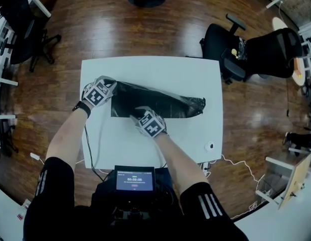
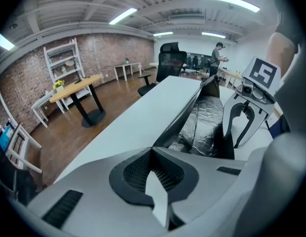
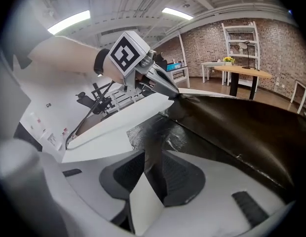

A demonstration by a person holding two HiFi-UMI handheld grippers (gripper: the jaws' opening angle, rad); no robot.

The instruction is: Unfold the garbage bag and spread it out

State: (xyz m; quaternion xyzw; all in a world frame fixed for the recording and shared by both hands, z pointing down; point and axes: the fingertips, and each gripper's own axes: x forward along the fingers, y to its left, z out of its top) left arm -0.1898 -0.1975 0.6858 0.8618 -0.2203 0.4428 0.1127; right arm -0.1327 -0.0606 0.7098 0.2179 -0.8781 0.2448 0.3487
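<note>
A black garbage bag (image 1: 160, 102) lies partly unfolded as a long strip across the white table (image 1: 145, 67). My left gripper (image 1: 113, 85) is shut on the bag's far left corner and holds that edge slightly raised. In the left gripper view the film's edge (image 2: 192, 107) runs straight out of the closed jaws (image 2: 153, 149). My right gripper (image 1: 137, 113) is shut on the bag's near edge, left of its middle. In the right gripper view crinkled black film (image 3: 232, 127) rises from between the closed jaws (image 3: 152, 154) toward the left gripper's tip (image 3: 172, 94).
A small white round object (image 1: 209, 146) sits near the table's right front corner, with a white cable trailing off it. A screen device (image 1: 135, 179) hangs at my chest. Black office chairs (image 1: 266, 51) stand to the right on the wooden floor.
</note>
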